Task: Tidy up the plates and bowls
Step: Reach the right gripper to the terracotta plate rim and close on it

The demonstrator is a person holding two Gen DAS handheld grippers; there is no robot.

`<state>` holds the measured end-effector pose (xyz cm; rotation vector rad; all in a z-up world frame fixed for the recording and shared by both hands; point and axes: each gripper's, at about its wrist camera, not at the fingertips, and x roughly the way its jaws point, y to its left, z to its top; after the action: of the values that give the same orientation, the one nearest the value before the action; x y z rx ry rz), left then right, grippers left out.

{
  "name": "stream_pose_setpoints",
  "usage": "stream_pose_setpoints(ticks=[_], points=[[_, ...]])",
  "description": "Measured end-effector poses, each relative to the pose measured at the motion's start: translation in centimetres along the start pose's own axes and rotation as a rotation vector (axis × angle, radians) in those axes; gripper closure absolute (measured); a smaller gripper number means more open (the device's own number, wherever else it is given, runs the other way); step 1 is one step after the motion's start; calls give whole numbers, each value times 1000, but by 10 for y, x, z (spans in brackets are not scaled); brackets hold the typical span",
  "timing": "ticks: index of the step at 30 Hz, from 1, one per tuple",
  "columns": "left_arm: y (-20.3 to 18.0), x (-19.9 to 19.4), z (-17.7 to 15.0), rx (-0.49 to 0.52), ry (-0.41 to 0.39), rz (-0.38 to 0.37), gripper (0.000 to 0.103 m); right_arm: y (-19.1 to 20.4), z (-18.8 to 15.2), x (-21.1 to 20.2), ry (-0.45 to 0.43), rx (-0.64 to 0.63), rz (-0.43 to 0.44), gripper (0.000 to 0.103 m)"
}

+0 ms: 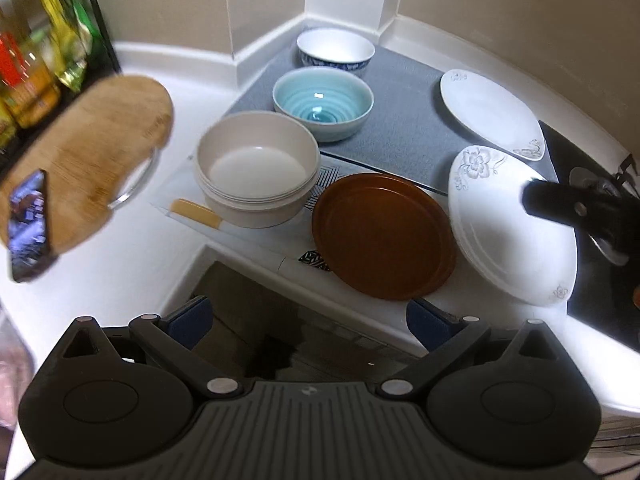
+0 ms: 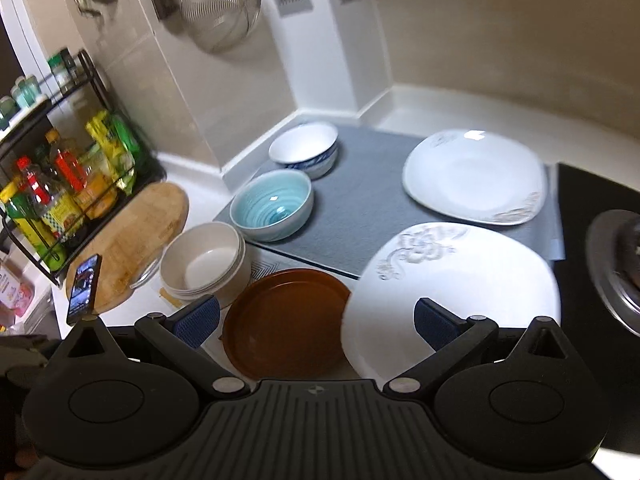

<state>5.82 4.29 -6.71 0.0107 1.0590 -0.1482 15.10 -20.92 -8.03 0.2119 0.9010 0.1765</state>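
Along the left of a grey mat (image 1: pixel 404 120) stand a blue-patterned white bowl (image 1: pixel 335 50) (image 2: pixel 304 148) and a teal bowl (image 1: pixel 323 102) (image 2: pixel 274 204). A stack of beige bowls (image 1: pixel 256 168) (image 2: pixel 204 264) stands in front of them. Brown plates (image 1: pixel 382 236) (image 2: pixel 286 320) lie beside a stack of white flowered plates (image 1: pixel 508 228) (image 2: pixel 452 284). Another white plate (image 1: pixel 490 114) (image 2: pixel 476 176) rests on the mat. My left gripper (image 1: pixel 310 322) hangs open off the counter's front edge. My right gripper (image 2: pixel 316 320) is open above the brown and white plates, holding nothing.
A round wooden board (image 1: pixel 88 148) (image 2: pixel 136 240) with a phone (image 1: pixel 30 224) (image 2: pixel 84 288) lies left, beside a rack of bottles (image 2: pixel 60 192). A black hob (image 2: pixel 592 240) with a metal pan (image 2: pixel 616 264) sits right. A strainer (image 2: pixel 220 4) hangs on the wall.
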Motion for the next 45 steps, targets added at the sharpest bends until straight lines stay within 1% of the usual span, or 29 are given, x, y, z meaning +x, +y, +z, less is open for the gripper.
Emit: stream_pose_setpoints(ticks=[2, 5, 10, 12, 15, 16, 17, 19, 20, 22, 23, 24, 25, 26, 27, 28, 29, 30, 31, 33, 36, 38, 40, 41, 42, 44, 45], points=[[8, 16, 8, -7, 18, -30, 0, 4, 12, 23, 42, -16, -6, 0], [15, 40, 21, -13, 65, -83, 0, 12, 26, 56, 105, -83, -26, 0], [26, 70, 35, -9, 121, -152, 0, 28, 39, 102, 184, -235, -70, 0], [30, 80, 39, -12, 143, -187, 1, 31, 43, 116, 211, -271, -73, 0], [32, 93, 43, -38, 190, -219, 1, 31, 49, 134, 260, -300, -63, 1], [33, 97, 44, -50, 209, -231, 3, 32, 51, 140, 276, -311, -55, 1], [33, 100, 44, -61, 227, -242, 7, 33, 52, 145, 295, -323, -45, 2], [33, 107, 45, -87, 265, -266, 15, 33, 52, 156, 334, -349, -19, 10], [32, 111, 45, -100, 282, -276, 21, 33, 52, 162, 355, -360, -7, 11], [29, 115, 47, -130, 298, -267, 25, 30, 53, 172, 390, -375, 20, 17], [29, 115, 47, -147, 295, -249, 30, 28, 52, 176, 407, -376, 35, 20], [28, 113, 47, -162, 293, -232, 36, 27, 51, 181, 427, -374, 47, 26], [29, 113, 47, -179, 290, -221, 38, 25, 51, 184, 447, -372, 63, 33], [29, 112, 47, -192, 289, -208, 44, 24, 50, 187, 460, -375, 77, 38], [28, 113, 47, -202, 292, -188, 52, 23, 49, 189, 469, -387, 84, 42], [28, 112, 48, -211, 292, -168, 55, 22, 49, 191, 474, -401, 81, 51], [28, 111, 48, -220, 290, -156, 60, 21, 48, 193, 480, -415, 74, 54], [27, 111, 48, -227, 288, -147, 66, 20, 48, 191, 462, -433, 79, 65], [28, 112, 49, -235, 286, -137, 69, 21, 47, 190, 457, -454, 78, 76], [31, 112, 49, -251, 286, -130, 75, 19, 50, 190, 444, -482, 68, 84], [39, 109, 46, -275, 284, -127, 84, 11, 54, 191, 445, -440, 92, 85], [43, 109, 46, -285, 282, -128, 86, 6, 55, 190, 444, -417, 105, 85], [43, 107, 46, -276, 279, -123, 90, 6, 53, 192, 441, -425, 108, 84], [40, 106, 46, -268, 279, -121, 95, 7, 52, 191, 438, -437, 109, 83], [38, 105, 46, -260, 280, -113, 95, 8, 50, 190, 434, -452, 112, 80], [30, 108, 47, -248, 285, -95, 95, 12, 47, 188, 430, -478, 116, 86], [30, 107, 46, -245, 289, -84, 95, 15, 45, 190, 432, -481, 115, 86]])
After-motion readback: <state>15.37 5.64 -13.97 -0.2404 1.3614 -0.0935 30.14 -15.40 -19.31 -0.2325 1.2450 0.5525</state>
